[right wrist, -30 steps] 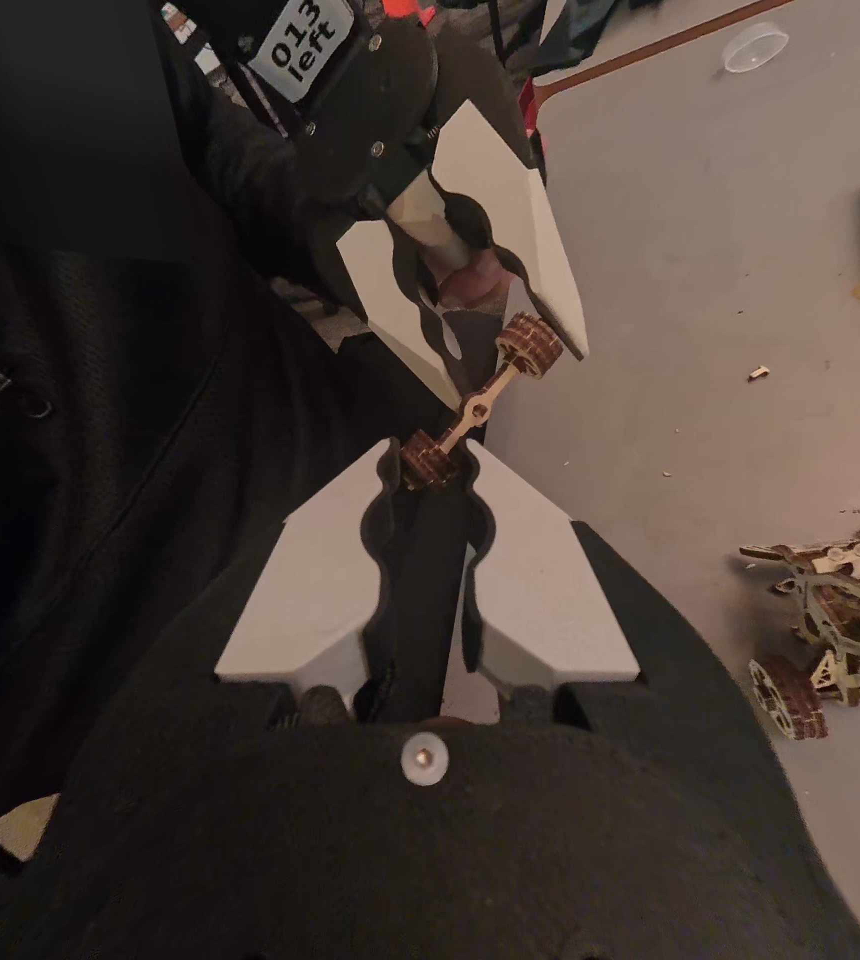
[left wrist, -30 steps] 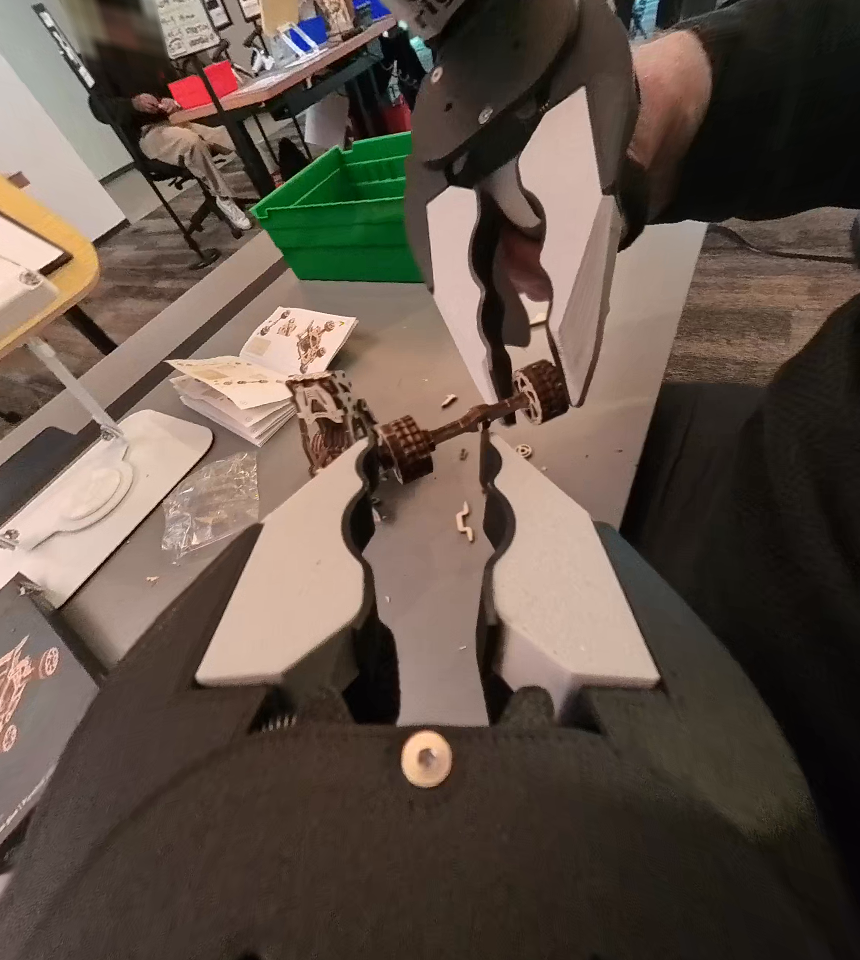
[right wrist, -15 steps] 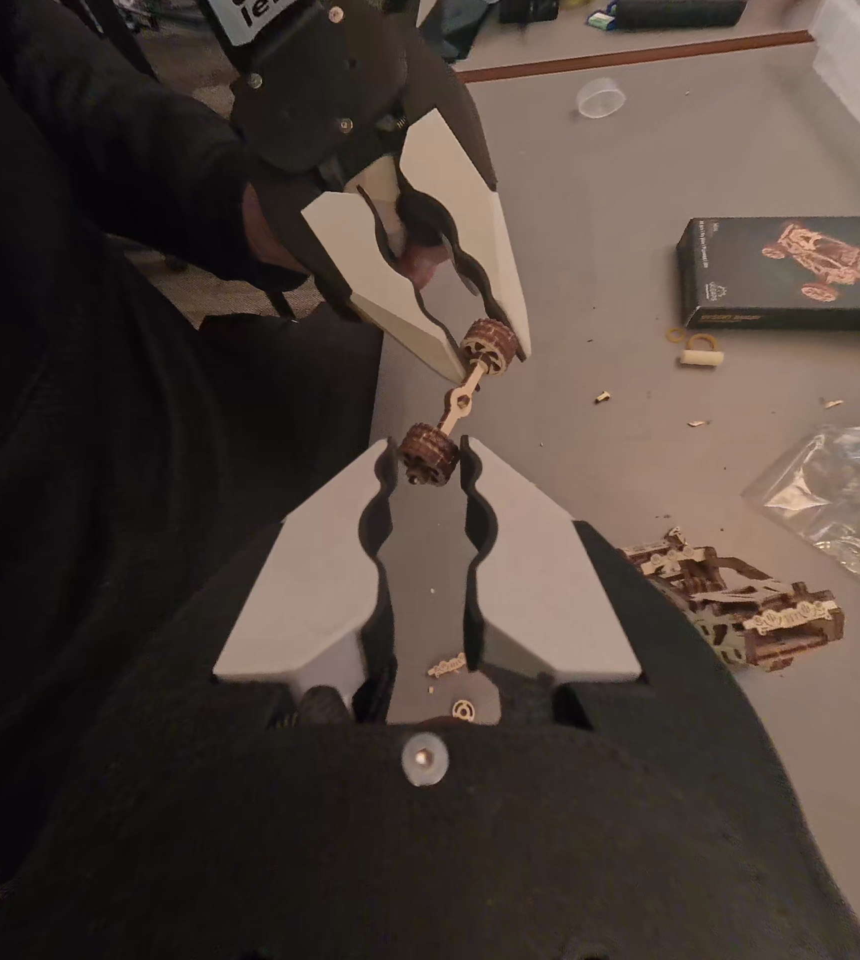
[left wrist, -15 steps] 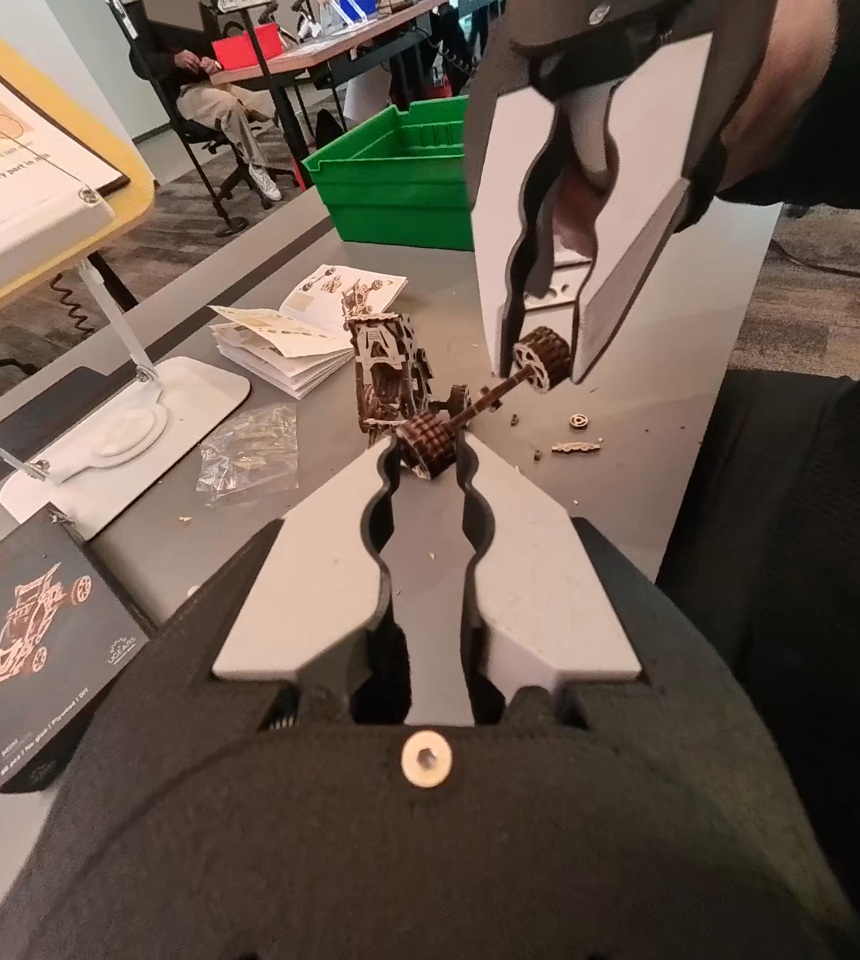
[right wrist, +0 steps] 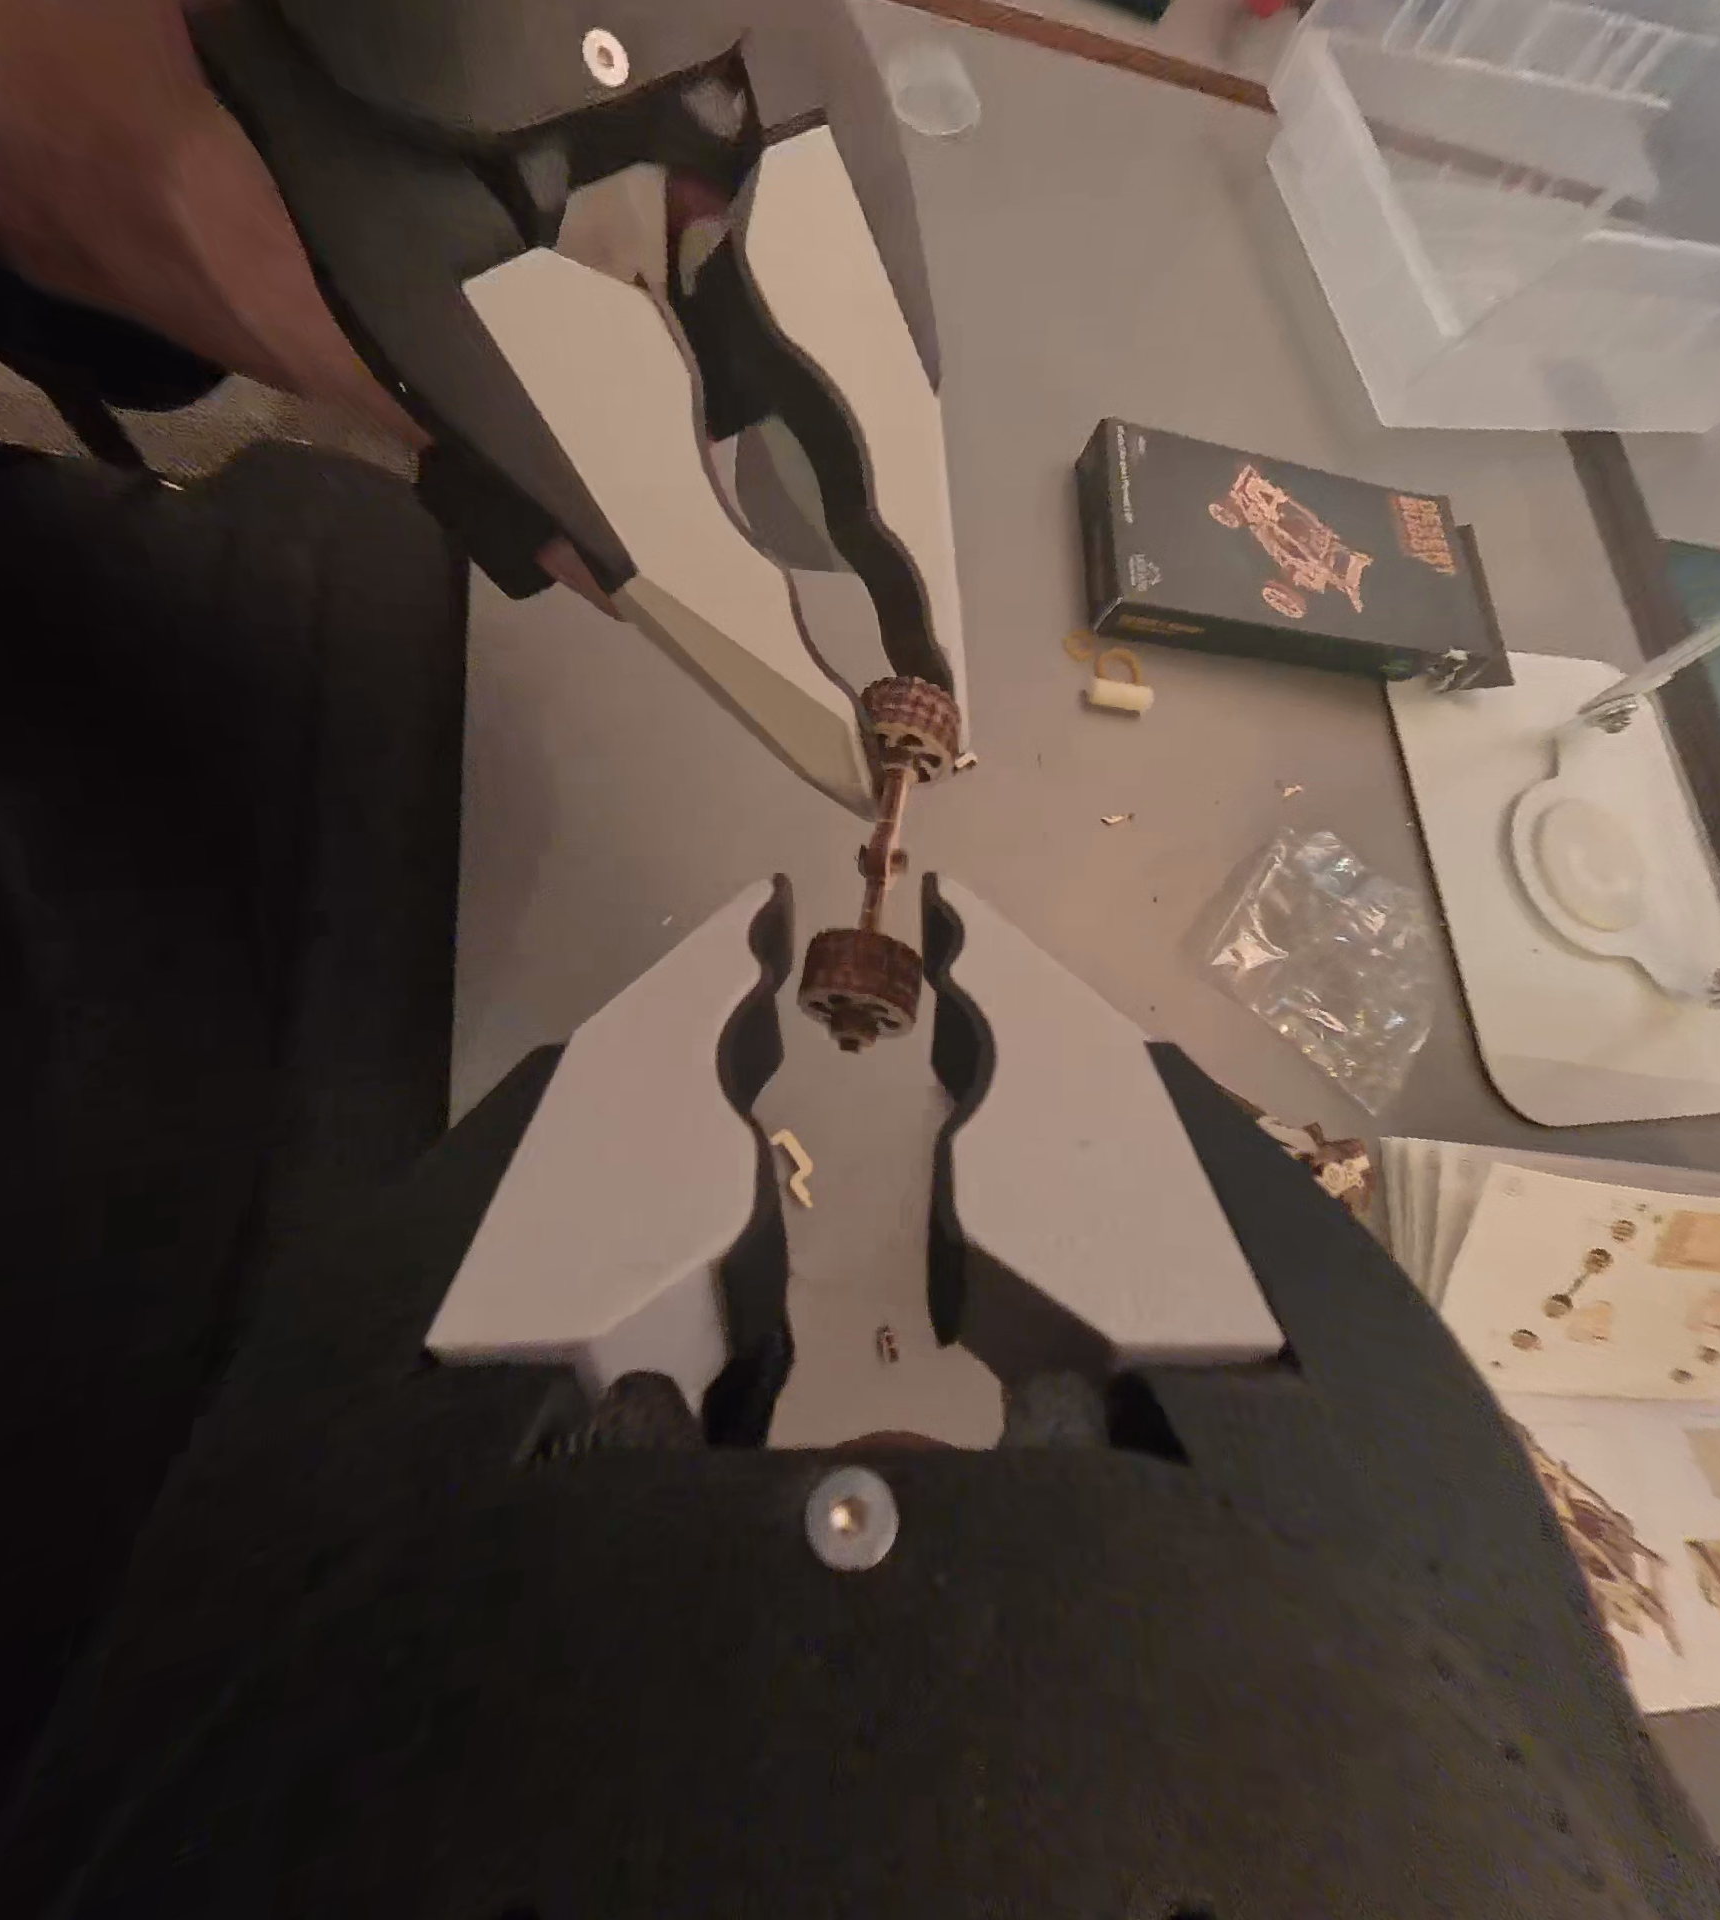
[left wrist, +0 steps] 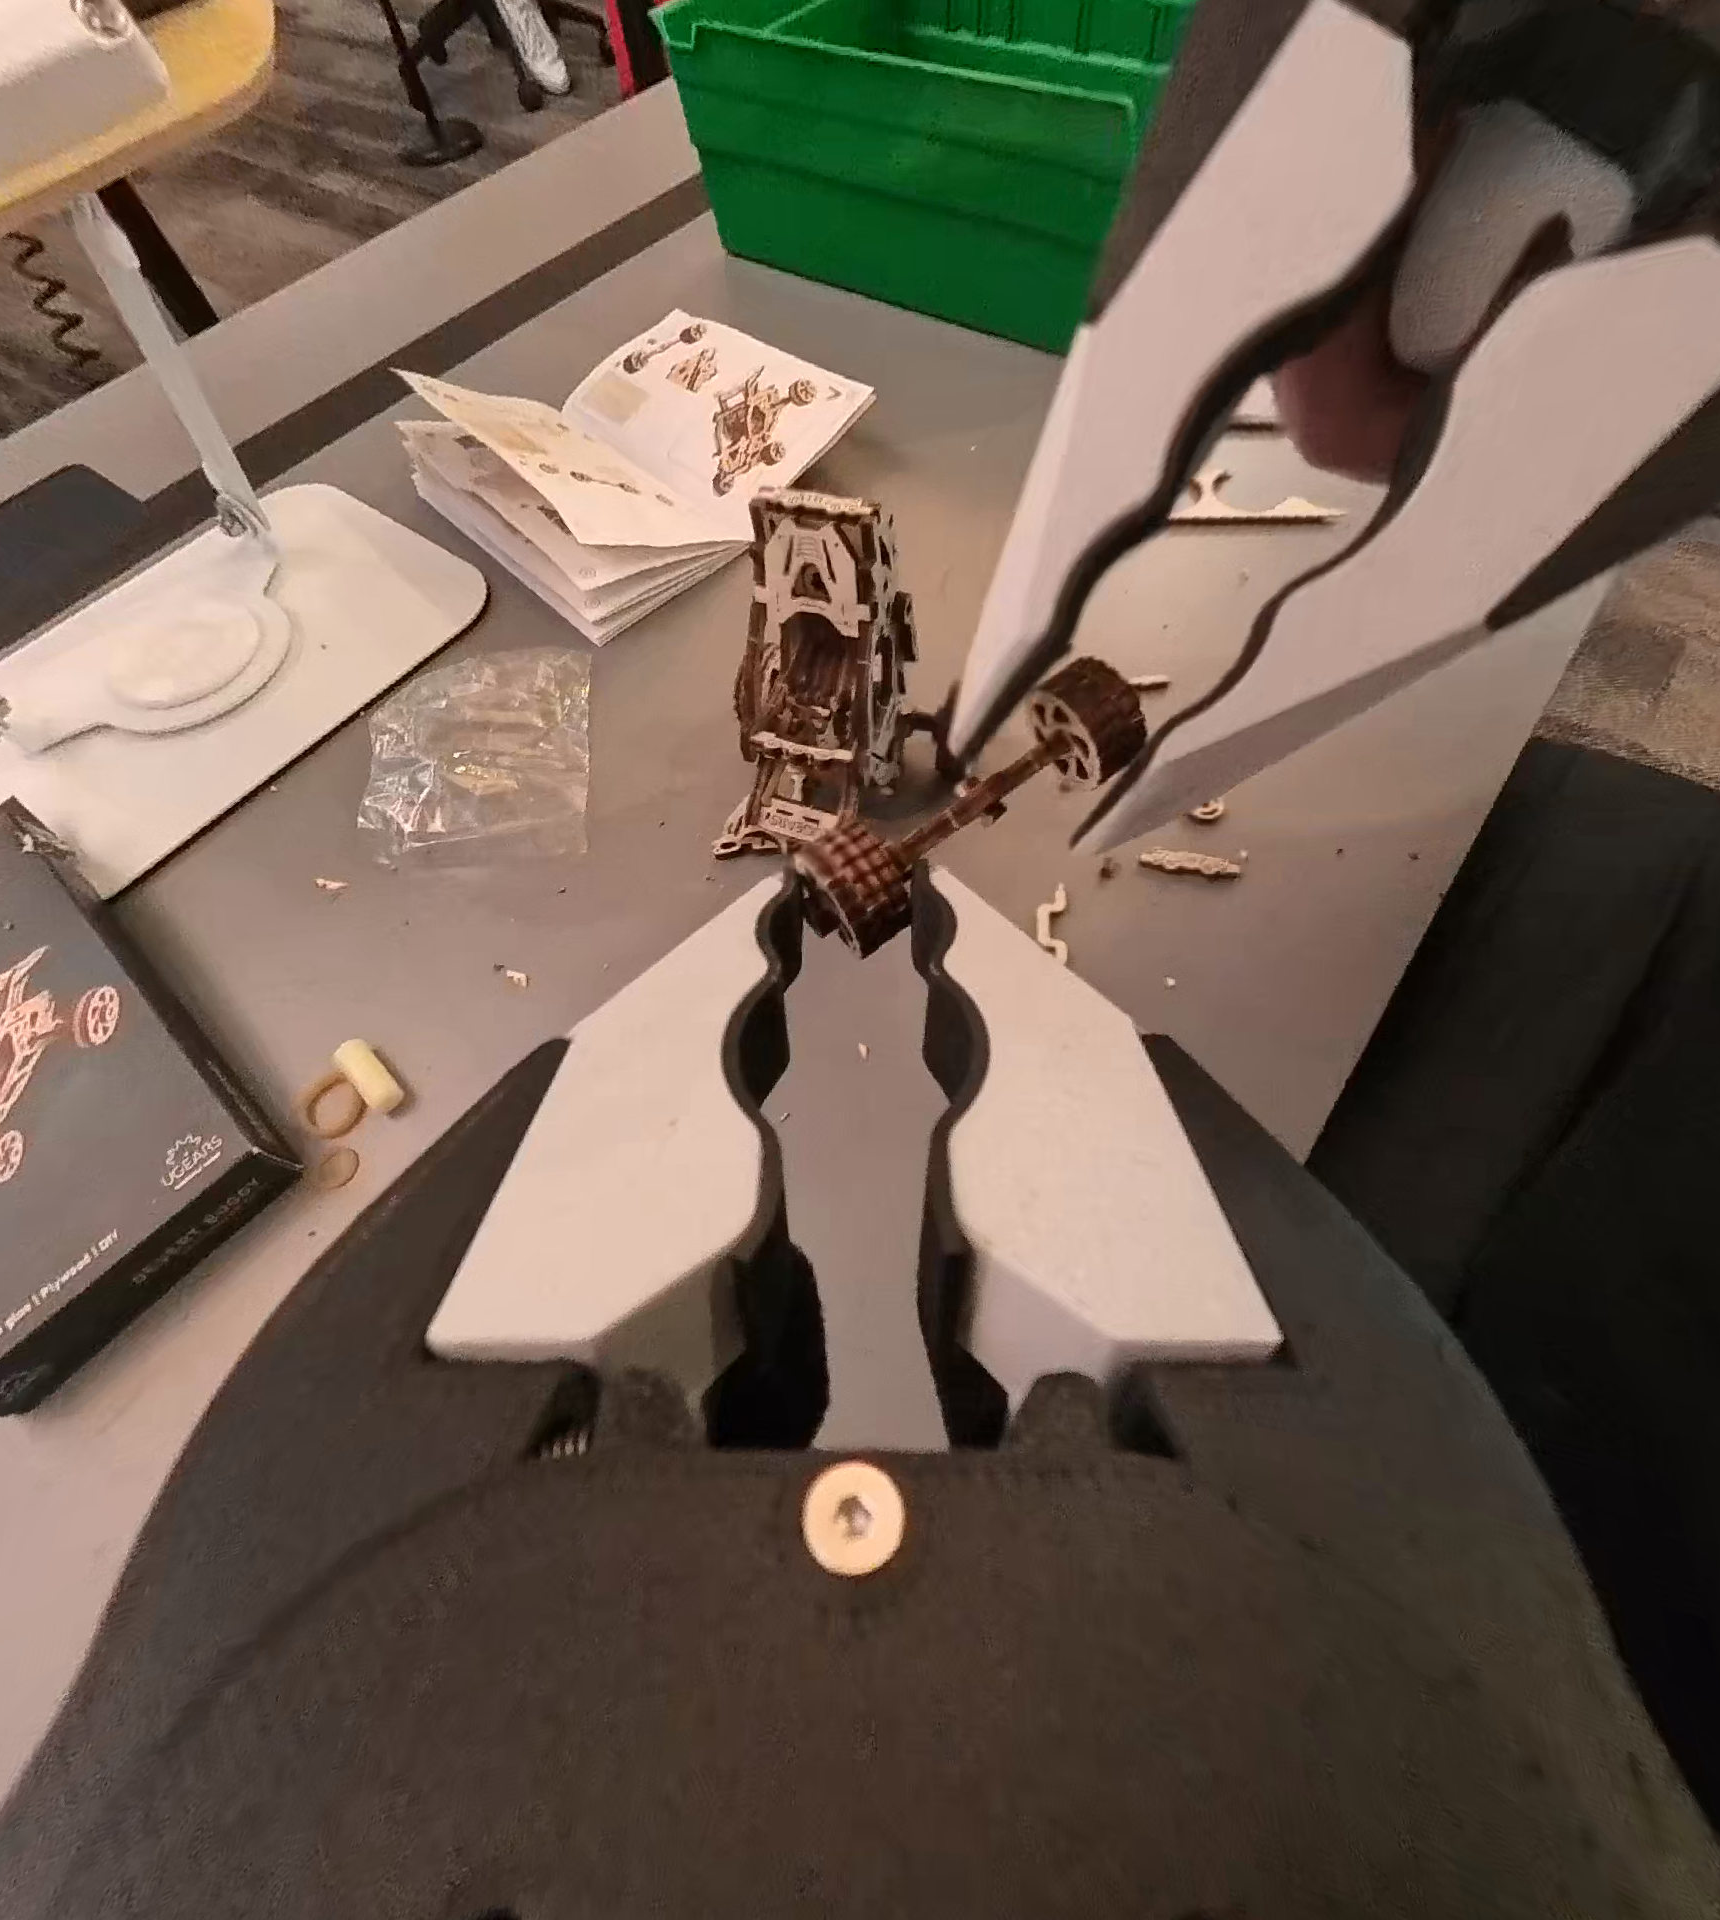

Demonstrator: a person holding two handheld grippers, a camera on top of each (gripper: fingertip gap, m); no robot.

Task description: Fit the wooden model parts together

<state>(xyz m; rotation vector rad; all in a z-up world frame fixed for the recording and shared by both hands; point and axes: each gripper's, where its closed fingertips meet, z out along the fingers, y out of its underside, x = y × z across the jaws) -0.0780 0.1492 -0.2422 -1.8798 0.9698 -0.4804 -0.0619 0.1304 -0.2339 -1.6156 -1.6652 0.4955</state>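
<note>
Now small dark-brown wooden two-wheel axle (left wrist: 975, 805) at frame centre, above grey bench (left wrist: 627, 935). Left gripper (left wrist: 854, 896) fingers pinch near wheel; right gripper (left wrist: 1027, 790) fingers narrow around far wheel, contact unclear. Risk: uneven pull snaps thin axle or drops it.

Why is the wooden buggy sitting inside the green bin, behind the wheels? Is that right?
Not quite. The wooden buggy is not inside the green bin. It stands on the grey table in front of the bin, behind the wheels. The left wrist view shows this.
</note>
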